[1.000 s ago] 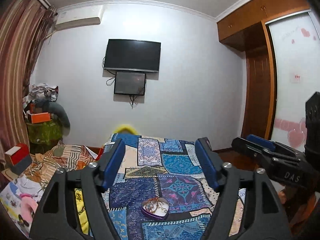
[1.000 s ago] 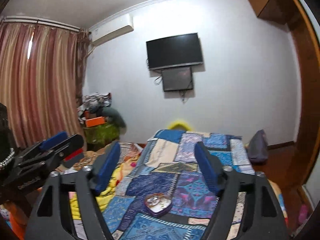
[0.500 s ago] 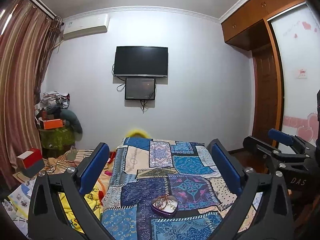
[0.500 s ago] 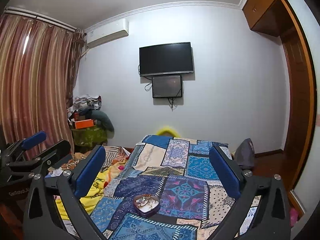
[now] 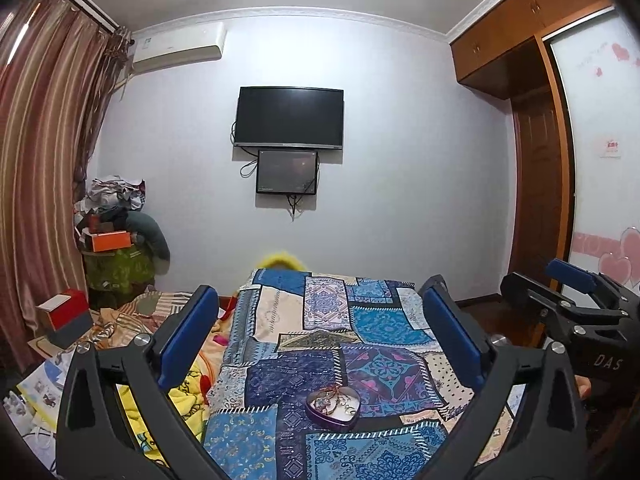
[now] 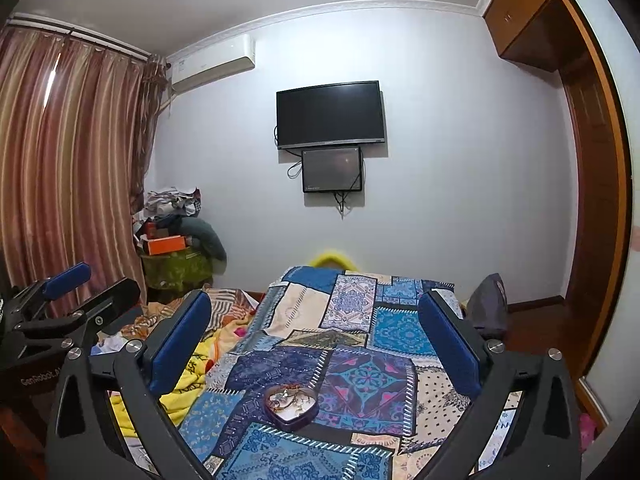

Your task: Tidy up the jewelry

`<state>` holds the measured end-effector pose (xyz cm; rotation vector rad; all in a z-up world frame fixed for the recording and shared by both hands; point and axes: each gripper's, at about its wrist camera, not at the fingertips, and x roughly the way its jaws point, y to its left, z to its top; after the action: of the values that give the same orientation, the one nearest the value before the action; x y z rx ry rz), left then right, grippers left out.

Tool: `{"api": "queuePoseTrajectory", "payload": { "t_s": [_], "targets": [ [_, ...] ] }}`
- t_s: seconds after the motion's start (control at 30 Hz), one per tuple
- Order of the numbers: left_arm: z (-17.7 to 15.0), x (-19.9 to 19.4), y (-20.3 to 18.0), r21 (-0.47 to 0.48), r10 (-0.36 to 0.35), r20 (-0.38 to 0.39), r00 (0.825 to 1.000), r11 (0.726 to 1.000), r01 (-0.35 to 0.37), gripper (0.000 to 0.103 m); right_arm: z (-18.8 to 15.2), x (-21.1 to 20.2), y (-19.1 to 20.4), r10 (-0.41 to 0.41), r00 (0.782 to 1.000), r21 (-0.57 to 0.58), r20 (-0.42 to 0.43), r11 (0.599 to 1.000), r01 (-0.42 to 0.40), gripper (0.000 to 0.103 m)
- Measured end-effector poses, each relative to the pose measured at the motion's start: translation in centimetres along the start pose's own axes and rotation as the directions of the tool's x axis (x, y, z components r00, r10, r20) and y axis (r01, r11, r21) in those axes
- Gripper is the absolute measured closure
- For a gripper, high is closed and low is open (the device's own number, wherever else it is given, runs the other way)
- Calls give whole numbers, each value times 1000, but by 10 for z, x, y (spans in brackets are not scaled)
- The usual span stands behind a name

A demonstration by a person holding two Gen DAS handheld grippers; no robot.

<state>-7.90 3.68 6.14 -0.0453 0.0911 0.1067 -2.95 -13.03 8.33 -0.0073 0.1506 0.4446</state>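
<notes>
A small purple heart-shaped tin (image 5: pixel 333 407) holding a tangle of jewelry sits on the blue patchwork bedspread (image 5: pixel 384 320); it also shows in the right wrist view (image 6: pixel 291 404). My left gripper (image 5: pixel 320 312) is open and empty, held above and short of the tin. My right gripper (image 6: pixel 316 316) is open and empty too, above the same tin. Each gripper shows at the edge of the other's view: the right gripper (image 5: pixel 560 292) and the left gripper (image 6: pixel 76 292).
Yellow blankets (image 5: pixel 188 388) and cluttered papers lie left of the bed. A red and grey box (image 5: pixel 66 318) sits at far left. A pile of clothes and boxes (image 6: pixel 176 236) stands by the curtain. A TV (image 5: pixel 289 117) hangs on the far wall. A wardrobe (image 5: pixel 536 184) lies right.
Both grippers have opened wider and tilted and pulled back, so the tin sits a little farther off and more of the bed shows between the fingers.
</notes>
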Motion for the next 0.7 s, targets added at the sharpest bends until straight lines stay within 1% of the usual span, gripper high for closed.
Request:
{"api": "queuePoseTrajectory", "payload": {
  "t_s": [0.17,0.7],
  "targets": [
    [-2,1,-2,8,5,-4,1000,1000,-5,1,-1,-1,0,-5,1000,-1,-6,1000,5,0],
    [-5,7,4,-12,3,-24,1000,1000,-3,0,4,-5,-1,-3,1000,0,-22,1000,3,0]
  ]
}}
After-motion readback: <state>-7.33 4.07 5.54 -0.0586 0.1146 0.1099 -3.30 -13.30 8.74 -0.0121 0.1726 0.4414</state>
